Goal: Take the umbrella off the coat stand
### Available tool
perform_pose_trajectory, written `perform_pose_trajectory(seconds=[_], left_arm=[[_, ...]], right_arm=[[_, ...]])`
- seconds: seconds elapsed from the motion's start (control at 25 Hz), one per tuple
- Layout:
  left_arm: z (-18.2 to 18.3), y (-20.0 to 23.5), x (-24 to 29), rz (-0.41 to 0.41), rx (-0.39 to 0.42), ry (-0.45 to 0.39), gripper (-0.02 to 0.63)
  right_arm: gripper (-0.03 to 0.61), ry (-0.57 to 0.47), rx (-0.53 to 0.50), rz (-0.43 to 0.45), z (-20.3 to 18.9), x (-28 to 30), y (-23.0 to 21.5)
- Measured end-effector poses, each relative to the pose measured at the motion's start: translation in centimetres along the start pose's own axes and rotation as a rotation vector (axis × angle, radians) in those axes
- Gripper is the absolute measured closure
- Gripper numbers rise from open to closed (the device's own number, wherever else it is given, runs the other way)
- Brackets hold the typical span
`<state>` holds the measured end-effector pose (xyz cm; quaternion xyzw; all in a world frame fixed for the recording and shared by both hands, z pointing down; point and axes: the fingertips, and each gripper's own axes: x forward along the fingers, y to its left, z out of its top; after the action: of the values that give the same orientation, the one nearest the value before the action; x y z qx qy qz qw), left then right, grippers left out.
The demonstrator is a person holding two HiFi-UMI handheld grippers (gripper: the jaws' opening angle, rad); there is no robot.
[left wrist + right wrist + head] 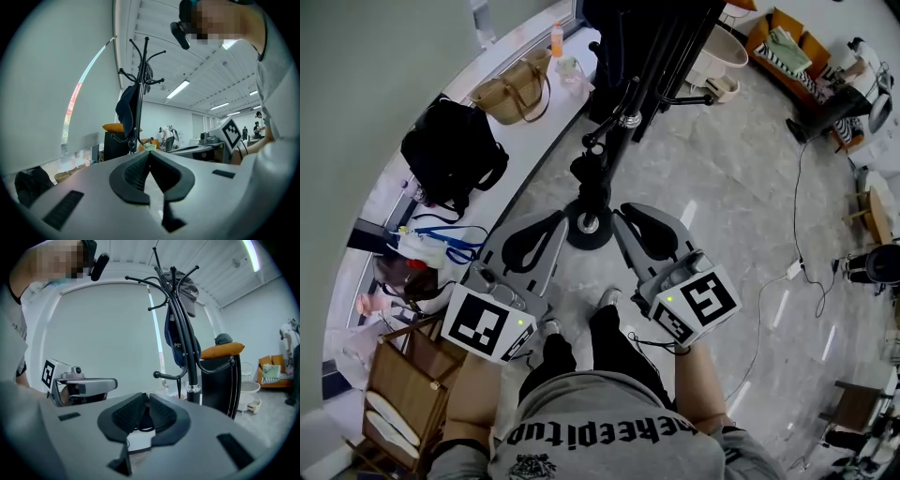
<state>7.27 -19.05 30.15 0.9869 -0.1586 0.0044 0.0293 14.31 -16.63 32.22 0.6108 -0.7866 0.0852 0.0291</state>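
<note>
Left gripper view first: the left gripper (149, 153) had its pads pressed together at the tips with nothing between them. Over on the other side, the right gripper (146, 397) had its jaws just a crack apart, and nothing was in that gap either, so both were empty.

Going outward from the right gripper, the coat stand (188, 357) stood ahead of the jaws and a bit to their right, near but not touching. Its round base (589, 225) sat on the marble floor (722, 187) just beyond both sets of fingertips and between them. The hooks were well above where either gripper pointed.

The umbrella (174, 344), as far as I could judge, was the dark blue folded thing hanging from an upper hook alongside the pole, tapering to a thin tip at the bottom. That put it up and slightly right of the right jaws. From the left gripper it showed ahead and to the left, also up high. A grey cap (189, 290) hung on a hook above it.

Progress-wise, I'd say basically nothing was done yet. The umbrella was still on its hook and neither gripper had reached it. What was left, by my read: raise a gripper to it, open wider, close on it, lift it clear of the hook and bring it away from the stand without snagging the cap.
</note>
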Motion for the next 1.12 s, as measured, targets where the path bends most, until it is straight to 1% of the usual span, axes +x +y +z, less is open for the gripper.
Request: perform_pose_trajectory(seconds=[0.64,0.92,1.12], left_arm=[[-0.9,0.6,0.5,0.075,-0.022,0.01,0.598],[-1.4,1.1,0.8,0.112,-0.039,0.01,0.598],[-1.7,1.6,1.1,0.139,-0.05,0.005,0.598]], right_arm=[[0.515,0.046,-0.008,0.039,-1.2,1.4,-2.0],[0.486,0.079,-0.013,0.058,-2.1,2.4,-2.8],[0.48,0.095,-0.019,0.06,-2.6,3.2,-3.7]])
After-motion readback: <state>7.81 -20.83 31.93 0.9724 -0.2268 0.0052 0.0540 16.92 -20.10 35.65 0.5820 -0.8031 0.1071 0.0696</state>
